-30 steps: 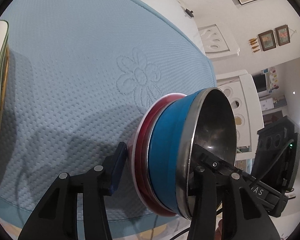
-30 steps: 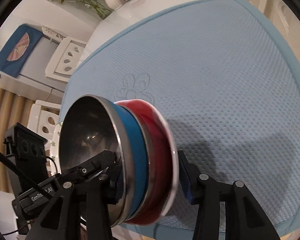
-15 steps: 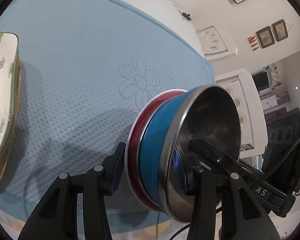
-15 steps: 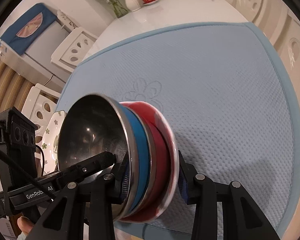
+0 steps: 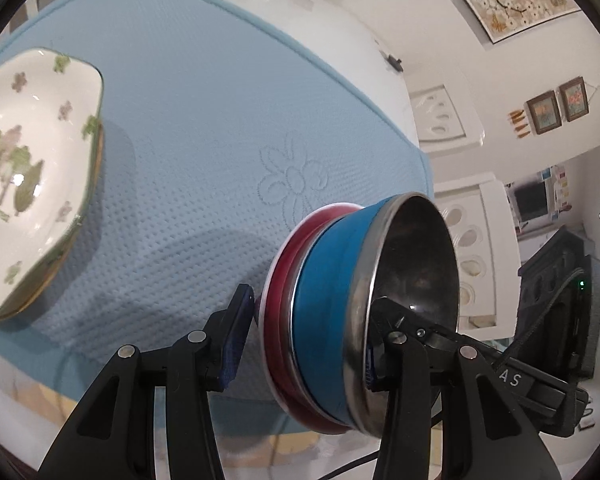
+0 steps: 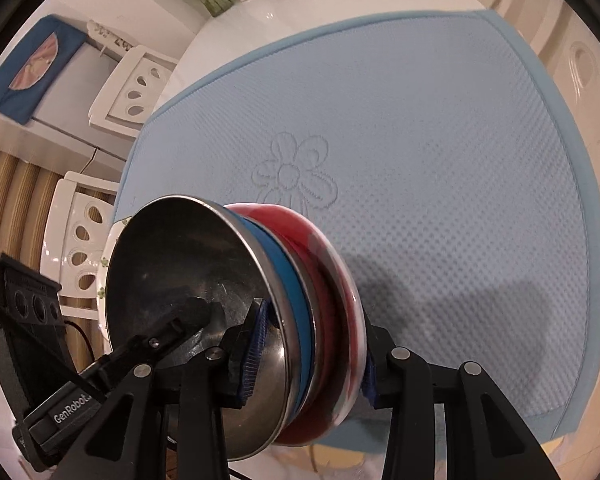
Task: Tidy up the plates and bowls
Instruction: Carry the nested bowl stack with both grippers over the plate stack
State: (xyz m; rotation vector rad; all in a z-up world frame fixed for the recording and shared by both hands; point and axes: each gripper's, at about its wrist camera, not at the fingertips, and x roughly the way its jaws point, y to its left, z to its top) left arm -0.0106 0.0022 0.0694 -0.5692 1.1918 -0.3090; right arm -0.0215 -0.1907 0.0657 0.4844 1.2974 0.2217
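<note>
Bowls [image 5: 332, 312] betw. hand-held gripper [image 5: 308, 340] jaws

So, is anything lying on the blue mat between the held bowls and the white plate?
Nothing visible does. The blue mat between the nested bowls and the white plate shows only shadows.

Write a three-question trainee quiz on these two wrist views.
1. True or false: the nested bowls lie flat on the blue mat.
2. Which bowl sits innermost in the stack? A red, B steel, C white ceramic.
3. What picture decorates the white plate?

Key:
1. False. The left gripper and the right gripper both hold them, tipped on their side, off the mat.
2. B.
3. Green trees, with small flowers around.
</note>
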